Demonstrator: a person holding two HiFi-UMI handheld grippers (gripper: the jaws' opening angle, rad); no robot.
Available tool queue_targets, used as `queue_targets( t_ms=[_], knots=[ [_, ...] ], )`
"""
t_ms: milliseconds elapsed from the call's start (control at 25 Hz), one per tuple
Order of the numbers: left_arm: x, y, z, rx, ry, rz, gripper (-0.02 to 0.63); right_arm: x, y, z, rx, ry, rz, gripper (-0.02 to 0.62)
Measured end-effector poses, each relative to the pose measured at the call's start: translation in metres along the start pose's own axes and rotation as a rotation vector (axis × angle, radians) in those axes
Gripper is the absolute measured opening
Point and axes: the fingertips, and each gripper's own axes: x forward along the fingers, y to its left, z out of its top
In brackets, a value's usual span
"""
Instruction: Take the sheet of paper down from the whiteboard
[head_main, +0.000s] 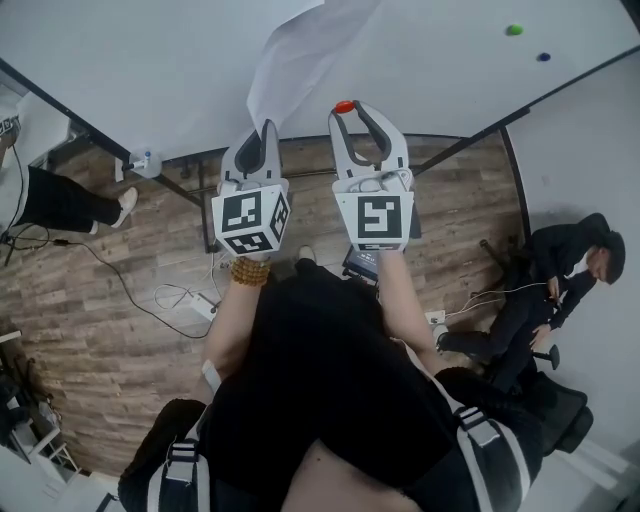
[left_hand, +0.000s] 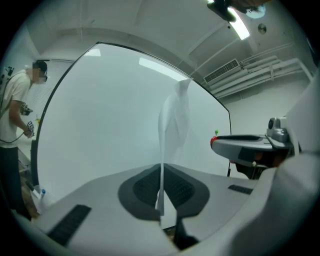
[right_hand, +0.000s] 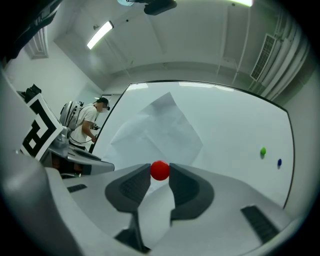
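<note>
The whiteboard (head_main: 150, 60) fills the space ahead of you. The paper (head_main: 300, 55) hangs crumpled against its middle, with one lower corner pulled off the board towards you. Your left gripper (head_main: 268, 135) is clenched on that corner, and the sheet runs edge-on between its pads. Just beside it, your right gripper (head_main: 345, 110) points at the board and grasps a red magnet (head_main: 344, 106) between its jaw tips, in front of the paper's lower edge. Well off to the right on the board sit a green magnet (head_main: 514, 30) and a blue magnet (head_main: 543, 57), close together. A person (right_hand: 92, 122) stands past the board's left edge.
</note>
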Motion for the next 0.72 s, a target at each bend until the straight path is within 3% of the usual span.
queue_targets(
  t_ms=[720],
  knots=[
    [-0.002,0.0004,-0.002,-0.001,0.004,-0.005,0.011,-0.0037,0.0026,-0.0014,0.009,0.005,-0.005,0.115]
  ],
)
